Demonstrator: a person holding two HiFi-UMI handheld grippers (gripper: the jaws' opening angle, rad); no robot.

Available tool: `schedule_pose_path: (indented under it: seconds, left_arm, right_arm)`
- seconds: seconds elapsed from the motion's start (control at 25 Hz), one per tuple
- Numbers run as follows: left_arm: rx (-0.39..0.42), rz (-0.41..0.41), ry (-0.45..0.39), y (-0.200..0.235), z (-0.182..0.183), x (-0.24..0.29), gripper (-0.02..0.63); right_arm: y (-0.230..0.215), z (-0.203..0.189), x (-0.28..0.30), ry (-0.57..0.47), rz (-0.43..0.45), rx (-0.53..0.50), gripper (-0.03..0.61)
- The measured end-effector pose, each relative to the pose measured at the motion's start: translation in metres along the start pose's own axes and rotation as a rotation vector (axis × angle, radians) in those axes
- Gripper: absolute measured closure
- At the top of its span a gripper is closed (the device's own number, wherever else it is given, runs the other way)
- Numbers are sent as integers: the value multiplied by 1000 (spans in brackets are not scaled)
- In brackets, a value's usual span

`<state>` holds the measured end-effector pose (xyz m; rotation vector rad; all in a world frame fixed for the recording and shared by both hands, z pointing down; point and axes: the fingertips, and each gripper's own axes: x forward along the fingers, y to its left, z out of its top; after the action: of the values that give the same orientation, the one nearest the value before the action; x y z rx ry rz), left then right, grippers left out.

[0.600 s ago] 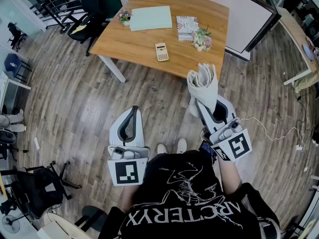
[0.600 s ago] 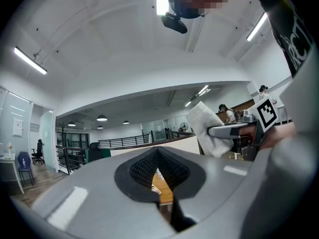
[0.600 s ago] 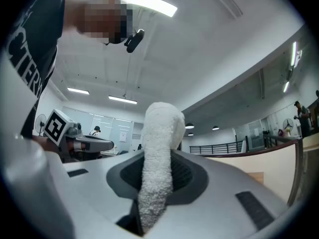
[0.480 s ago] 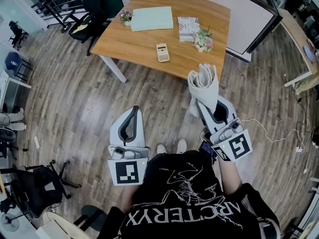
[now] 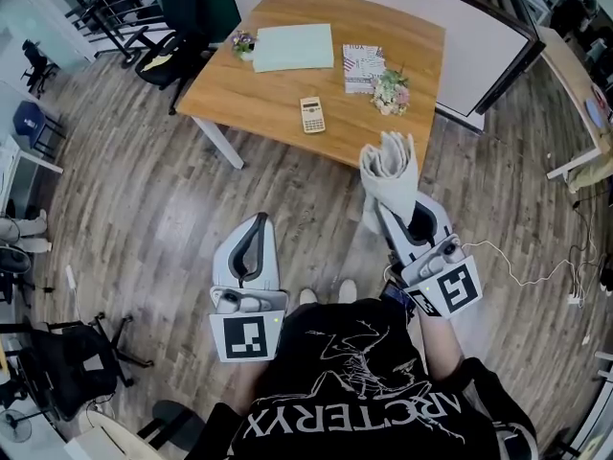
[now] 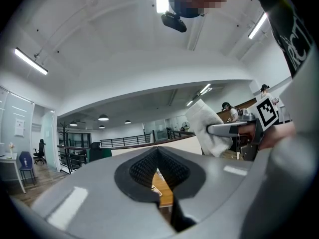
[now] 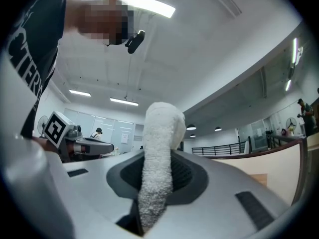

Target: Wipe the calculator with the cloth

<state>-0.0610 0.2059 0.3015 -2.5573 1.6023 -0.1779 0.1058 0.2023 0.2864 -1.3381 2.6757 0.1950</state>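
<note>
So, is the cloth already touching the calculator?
No, the cloth is clamped in the right tongs, out over the floor, while the calculator lies apart on the table.

Left gripper jaws together; right gripper jaws clamping cloth

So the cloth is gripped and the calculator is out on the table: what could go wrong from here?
1. The cloth stands tall and loose above the fingers of the right gripper; it may flop or slip while wiping.
2. The calculator lies free on the table, and the left gripper is shut and far from it, so a stroke could push it along.
3. The flower bunch sits near the calculator; a broad stroke might knock it.
</note>
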Motion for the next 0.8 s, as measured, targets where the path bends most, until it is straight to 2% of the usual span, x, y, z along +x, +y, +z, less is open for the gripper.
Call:
schedule_pose_path:
  seconds: [0.4, 0.52, 0.8]
  left_arm:
    - [5, 23, -11, -29, 4, 34, 604]
    - [7, 16, 13, -37, -1, 43, 604]
    - [-5, 41, 44, -16, -19, 79, 604]
  right_arm:
    - [-36, -5, -4, 4, 41, 1, 488]
    - [-47, -7, 0, 6, 59, 4, 488]
    - [-74, -34, 34, 39, 74, 34, 488]
